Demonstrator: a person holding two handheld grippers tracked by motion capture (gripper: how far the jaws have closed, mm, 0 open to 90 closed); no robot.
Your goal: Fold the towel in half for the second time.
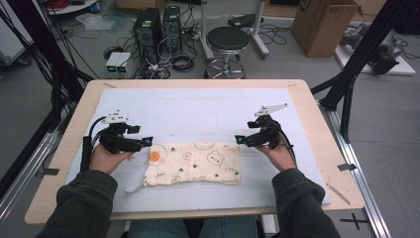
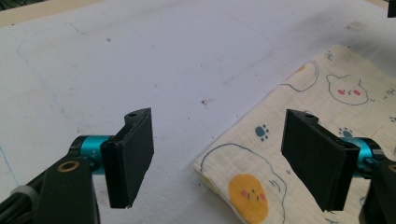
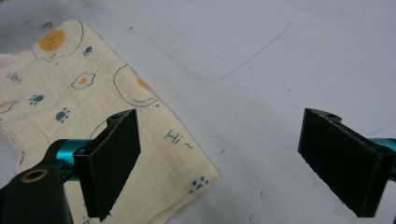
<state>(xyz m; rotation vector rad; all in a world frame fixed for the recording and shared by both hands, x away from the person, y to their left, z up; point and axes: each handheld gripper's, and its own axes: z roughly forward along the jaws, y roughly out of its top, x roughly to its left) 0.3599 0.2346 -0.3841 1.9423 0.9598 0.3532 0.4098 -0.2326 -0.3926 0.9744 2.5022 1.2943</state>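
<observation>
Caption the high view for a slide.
Folded cartoon-print cloth lies on the white mat, left tool and right tool open at its ends.

The bench (image 1: 307,106) carries a white mat (image 1: 198,109), and only a folded cloth (image 1: 195,164) lies on it, flat near the front edge, midway between the side edges. Being so flat, it blocks no sideways pass. From the cloth to the far edge and both far corners the mat is bare, open to approach from any side. The left claw (image 1: 147,142) hangs wide open just off the cloth's left end, the right claw (image 1: 239,140) wide open at its right end; between them stretches only the cloth.
</observation>
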